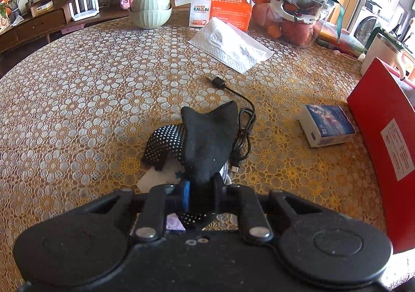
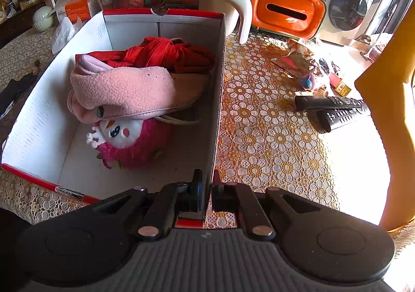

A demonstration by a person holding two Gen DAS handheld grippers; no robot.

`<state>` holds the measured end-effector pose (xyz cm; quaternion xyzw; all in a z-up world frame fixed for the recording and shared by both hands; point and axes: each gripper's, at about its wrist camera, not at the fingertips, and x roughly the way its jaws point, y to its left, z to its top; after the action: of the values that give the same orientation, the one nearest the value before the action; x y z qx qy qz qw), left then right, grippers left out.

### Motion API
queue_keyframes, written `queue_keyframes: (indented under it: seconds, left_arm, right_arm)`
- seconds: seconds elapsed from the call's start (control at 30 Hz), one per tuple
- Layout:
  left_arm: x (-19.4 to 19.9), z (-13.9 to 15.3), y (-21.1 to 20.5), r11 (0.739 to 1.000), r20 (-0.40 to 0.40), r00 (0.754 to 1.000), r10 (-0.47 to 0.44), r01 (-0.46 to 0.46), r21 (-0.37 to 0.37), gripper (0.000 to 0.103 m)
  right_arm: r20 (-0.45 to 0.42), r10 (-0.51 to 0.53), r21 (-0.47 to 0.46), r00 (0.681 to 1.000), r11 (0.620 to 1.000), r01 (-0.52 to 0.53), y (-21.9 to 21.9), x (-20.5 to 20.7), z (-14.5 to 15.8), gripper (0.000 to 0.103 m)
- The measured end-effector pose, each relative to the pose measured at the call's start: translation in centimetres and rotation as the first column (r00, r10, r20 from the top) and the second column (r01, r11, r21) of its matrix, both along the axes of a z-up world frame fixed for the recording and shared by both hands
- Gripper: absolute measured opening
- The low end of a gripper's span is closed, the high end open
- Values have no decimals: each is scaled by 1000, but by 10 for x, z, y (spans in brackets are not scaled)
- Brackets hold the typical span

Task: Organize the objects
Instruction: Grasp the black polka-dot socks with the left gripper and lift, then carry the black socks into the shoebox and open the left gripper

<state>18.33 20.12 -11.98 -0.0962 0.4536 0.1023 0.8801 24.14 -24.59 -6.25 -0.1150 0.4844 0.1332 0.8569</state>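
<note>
Item: black sock [image 1: 207,141], lower centre of frame, soft, light, limp; we take it at its bunched end. Left tongs [image 1: 202,188] pinch it closed. Right tongs [image 2: 206,196] clamp the box [image 2: 219,100] wall.

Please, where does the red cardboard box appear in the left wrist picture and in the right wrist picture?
Left wrist view: only the red outer wall of the red cardboard box shows, at the right edge.
Right wrist view: the box fills the centre-left, open, white inside; the right tongs are shut on its near right wall.
Shared landmark: the orange tissue carton, upper centre in the left view, upper left in the right view.
</note>
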Motion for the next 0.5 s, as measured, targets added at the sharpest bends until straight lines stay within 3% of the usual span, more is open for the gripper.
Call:
queue_keyframes:
  seconds: [0.17,0.5]
  left_arm:
    - [-1,15,-1,999,-16,999,28,-27,41,8]
    - [-10,77,-17,999,120,992,-27,24,30,7]
  right_arm:
    - [0,0,0,1000,1000,0,0,0,0,6]
    - [1,0,1,1000,1000,0,0,0,0,6]
